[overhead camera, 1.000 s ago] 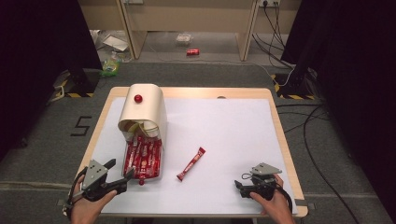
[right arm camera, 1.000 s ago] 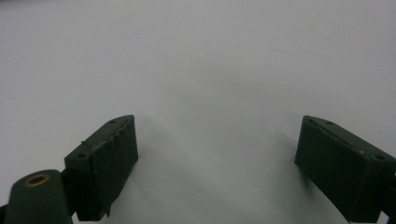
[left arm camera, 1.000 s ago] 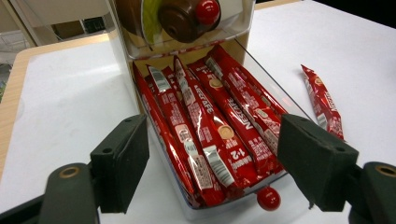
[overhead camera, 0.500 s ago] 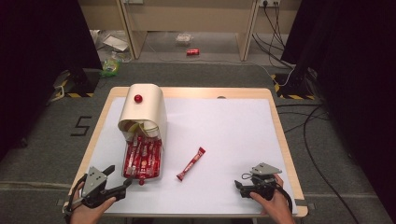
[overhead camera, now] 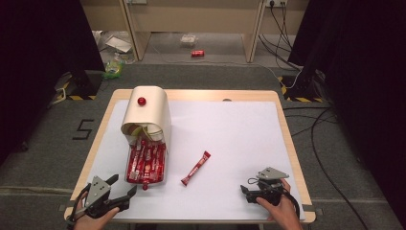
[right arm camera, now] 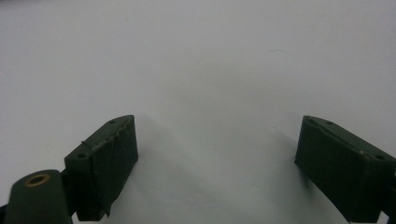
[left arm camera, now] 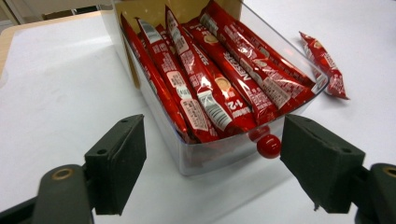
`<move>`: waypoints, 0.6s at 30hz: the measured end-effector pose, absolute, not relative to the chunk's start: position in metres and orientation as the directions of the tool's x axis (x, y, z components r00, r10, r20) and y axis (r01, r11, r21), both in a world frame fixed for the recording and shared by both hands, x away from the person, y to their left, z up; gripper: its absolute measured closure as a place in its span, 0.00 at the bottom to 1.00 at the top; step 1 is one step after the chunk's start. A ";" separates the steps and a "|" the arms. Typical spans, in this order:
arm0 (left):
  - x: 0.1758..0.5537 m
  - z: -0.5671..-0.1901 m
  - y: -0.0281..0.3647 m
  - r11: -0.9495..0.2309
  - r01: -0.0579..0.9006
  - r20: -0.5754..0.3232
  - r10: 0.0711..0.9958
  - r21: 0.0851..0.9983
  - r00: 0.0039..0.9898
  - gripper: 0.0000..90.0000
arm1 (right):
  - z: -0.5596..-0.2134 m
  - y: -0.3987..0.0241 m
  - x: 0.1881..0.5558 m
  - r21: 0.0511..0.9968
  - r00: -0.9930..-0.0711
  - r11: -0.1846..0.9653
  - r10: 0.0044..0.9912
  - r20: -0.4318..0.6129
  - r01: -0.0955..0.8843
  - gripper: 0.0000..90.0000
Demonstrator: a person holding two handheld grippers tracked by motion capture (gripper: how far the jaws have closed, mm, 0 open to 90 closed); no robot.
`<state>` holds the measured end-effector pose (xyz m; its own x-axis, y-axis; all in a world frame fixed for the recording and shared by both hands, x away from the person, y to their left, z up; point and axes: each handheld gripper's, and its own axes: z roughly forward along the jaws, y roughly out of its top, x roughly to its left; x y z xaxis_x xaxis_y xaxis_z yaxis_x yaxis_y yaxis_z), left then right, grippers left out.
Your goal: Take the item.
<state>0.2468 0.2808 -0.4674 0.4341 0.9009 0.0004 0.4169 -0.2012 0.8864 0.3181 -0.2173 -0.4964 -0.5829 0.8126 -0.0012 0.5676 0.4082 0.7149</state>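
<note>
A clear drawer (overhead camera: 130,168) full of several red stick packets (left arm camera: 210,79) stands pulled out of a cream box (overhead camera: 149,114) that has a red knob (overhead camera: 141,101) on top. The drawer's front wall (left arm camera: 219,156) carries a small red knob (left arm camera: 268,145). My left gripper (overhead camera: 123,187) is open just in front of that wall, its jaws to either side of the knob (overhead camera: 144,187) and touching nothing. One loose red packet (overhead camera: 196,167) lies on the white table to the drawer's right. My right gripper (overhead camera: 245,193) rests open near the front right, over bare white tabletop (right arm camera: 215,60).
The white sheet (overhead camera: 230,134) covers a wooden table (overhead camera: 287,139). Cables (overhead camera: 321,143) run over the grey floor at the right. A red can (overhead camera: 197,53) and litter lie on the floor behind the table.
My left gripper has sunk a little and drawn back toward the table's near edge, still facing the drawer front. The right gripper and the packets have not moved.
</note>
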 end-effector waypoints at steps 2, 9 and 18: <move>0.247 -0.469 0.281 -0.201 0.419 0.001 0.903 0.885 0.430 0.24 | -0.496 -0.217 0.318 0.715 -0.583 0.408 0.813 -0.001 0.568 0.15; 0.246 -0.474 0.281 -0.208 0.424 0.005 0.903 0.881 0.431 0.22 | -0.496 -0.217 0.318 0.715 -0.583 0.408 0.812 -0.001 0.568 0.15; 0.249 -0.481 0.280 -0.235 0.451 0.030 0.909 0.861 0.416 0.23 | -0.496 -0.217 0.318 0.715 -0.583 0.408 0.812 0.000 0.568 0.15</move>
